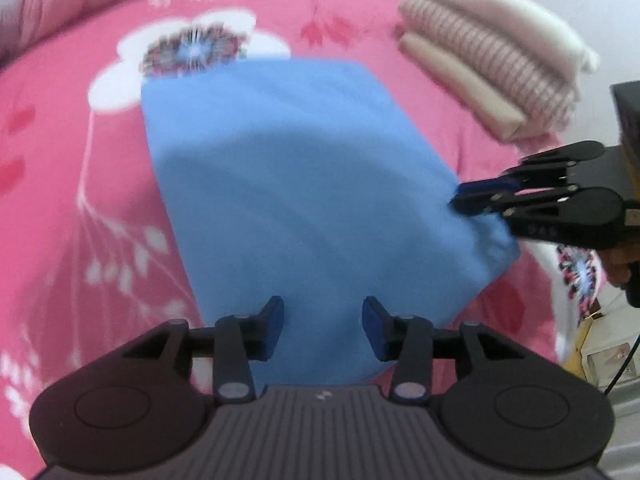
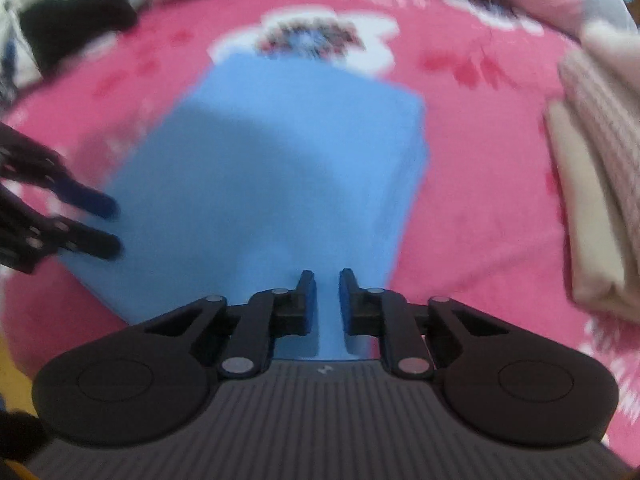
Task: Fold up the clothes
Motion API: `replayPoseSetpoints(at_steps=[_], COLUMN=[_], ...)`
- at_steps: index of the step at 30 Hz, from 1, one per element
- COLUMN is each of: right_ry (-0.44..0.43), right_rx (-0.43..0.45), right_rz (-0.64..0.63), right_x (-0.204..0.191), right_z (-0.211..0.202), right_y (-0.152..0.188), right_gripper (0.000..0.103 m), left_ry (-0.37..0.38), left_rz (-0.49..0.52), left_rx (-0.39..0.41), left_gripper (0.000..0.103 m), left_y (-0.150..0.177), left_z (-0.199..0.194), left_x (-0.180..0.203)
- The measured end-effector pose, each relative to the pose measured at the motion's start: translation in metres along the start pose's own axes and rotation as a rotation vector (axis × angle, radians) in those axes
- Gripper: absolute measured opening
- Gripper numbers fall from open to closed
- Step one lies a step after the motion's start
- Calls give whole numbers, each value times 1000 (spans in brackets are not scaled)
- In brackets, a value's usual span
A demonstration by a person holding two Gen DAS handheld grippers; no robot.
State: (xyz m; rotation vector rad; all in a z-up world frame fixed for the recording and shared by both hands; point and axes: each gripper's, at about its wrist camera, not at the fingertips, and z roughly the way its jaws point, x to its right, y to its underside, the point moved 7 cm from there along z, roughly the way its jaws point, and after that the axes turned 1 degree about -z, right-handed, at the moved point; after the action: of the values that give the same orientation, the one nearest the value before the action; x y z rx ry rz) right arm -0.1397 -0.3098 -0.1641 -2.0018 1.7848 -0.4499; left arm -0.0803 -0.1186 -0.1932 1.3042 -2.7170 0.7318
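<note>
Pink bedding [image 1: 52, 184] printed with white flowers fills both views, and everything on it is smeared by motion blur, so fine detail of the print and fabric edges is hard to make out.

In the left wrist view, the folded blue garment [image 1: 288, 184] lies at the centre of the frame as a long slab. Its long axis runs from the upper middle down toward the lower edge, where its near end is hidden behind the left gripper [image 1: 323, 328]. That gripper's jaws stand moderately apart above the cloth with nothing pinched between them. At the right edge the right gripper [image 1: 460, 198] comes in sideways, cut off by the frame, its tips at the garment's lower right corner; whether cloth is caught there the blur hides. In the upper right a stack of folded clothes [image 1: 492, 68], cream and striped, rests on the bedding, well apart from the blue piece.

In the right wrist view, a dark bundle [image 2: 76, 28] sits blurred in the upper left. Below it the left gripper [image 2: 114, 226] enters from the left edge, mostly cut off, fingers spread at the blue garment's [image 2: 280, 168] left side. The right gripper [image 2: 328, 284] stands at the bottom centre, jaws narrow, with a strip of blue cloth rising between its pads. The folded stack [image 2: 592, 184] is cropped at the right.
</note>
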Motion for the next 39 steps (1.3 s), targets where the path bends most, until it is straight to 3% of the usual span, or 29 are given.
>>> replayPoseSetpoints(at_steps=[6, 10, 13, 15, 18, 20, 23, 27, 30, 33, 34, 39], right_ry=[48, -35, -93, -38, 78, 106, 44, -63, 39, 172, 175, -58], right_rx=[-30, 72, 71, 19, -76, -65, 31, 82, 38, 19, 38, 80], right_rz=[54, -15, -86, -132, -36, 5, -21, -156, -193, -64, -55, -136], right_x=[31, 13, 1, 12, 54, 69, 54, 10, 29, 77, 83, 38], right_z=[-24, -13, 17, 35, 40, 29, 23, 61, 90, 90, 84, 85], right_y=[2, -41, -59, -54, -40, -45, -78, -117, -116, -123, -127, -143], right_gripper=[4, 4, 4, 4, 3, 3, 3, 3, 0, 2, 2, 1], left_ry=[10, 11, 11, 19, 36, 46, 46, 38, 42, 55, 60, 64], left_rz=[-29, -29, -43, -64, -89, -102, -111, -104, -105, -110, -117, -139], left_rx=[24, 34, 46, 53, 61, 66, 68, 64, 71, 77, 78, 77], left_gripper=[49, 55, 55, 55, 55, 55, 55, 55, 55, 55, 55, 55], left_y=[5, 9, 8, 8, 9, 9, 9, 9, 10, 11, 11, 11], left_z=[2, 1, 2, 1, 1, 0, 0, -1, -2, -2, -3, -4], left_x=[-1, 1, 2, 0, -4, -5, -6, -5, -6, -8, -8, -9])
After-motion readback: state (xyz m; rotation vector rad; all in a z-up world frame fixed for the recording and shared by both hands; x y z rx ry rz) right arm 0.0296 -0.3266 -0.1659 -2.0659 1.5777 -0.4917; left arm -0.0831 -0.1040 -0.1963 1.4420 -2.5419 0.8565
